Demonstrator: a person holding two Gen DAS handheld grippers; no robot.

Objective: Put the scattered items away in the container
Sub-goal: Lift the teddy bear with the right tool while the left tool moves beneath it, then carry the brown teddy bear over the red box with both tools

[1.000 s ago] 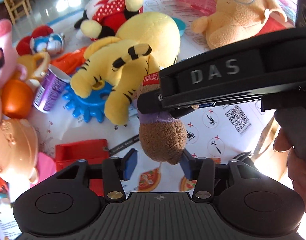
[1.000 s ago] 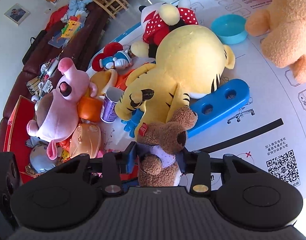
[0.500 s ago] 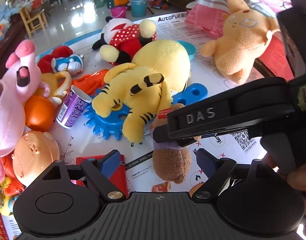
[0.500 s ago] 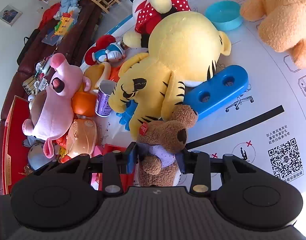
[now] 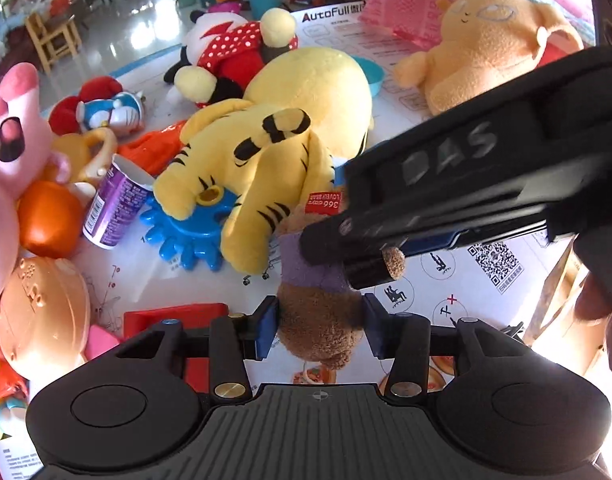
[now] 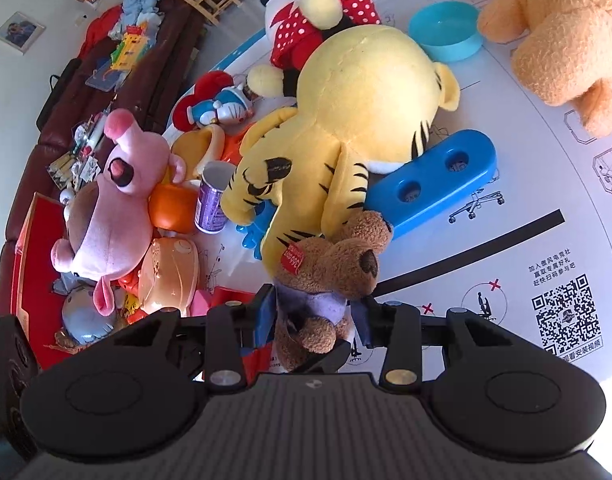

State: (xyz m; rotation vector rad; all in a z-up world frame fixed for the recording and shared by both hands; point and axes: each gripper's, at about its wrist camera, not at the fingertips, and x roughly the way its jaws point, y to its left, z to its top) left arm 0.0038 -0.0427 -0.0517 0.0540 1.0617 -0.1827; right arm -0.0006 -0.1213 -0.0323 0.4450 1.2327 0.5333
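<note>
Brown teddy bear (image 6: 330, 276), purple-shirted, pinched by right claw (image 6: 316, 316); left claw (image 5: 320, 330) closing around it

Raised "DAS" on the right gripper's (image 5: 370, 264) black arm at right of the left wrist frame; "AutoFull" printed on the white mat (image 5: 458, 280) at upper centre; "366 days LOVELY BEAR", inverted, on the brown bear's (image 5: 322, 320) red tag (image 5: 325, 202).

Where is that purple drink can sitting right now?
In the left wrist view the purple can stands left of centre, tilted, between the orange ball-shaped toy and the blue gear toy, near the yellow tiger plush's paw.
</note>
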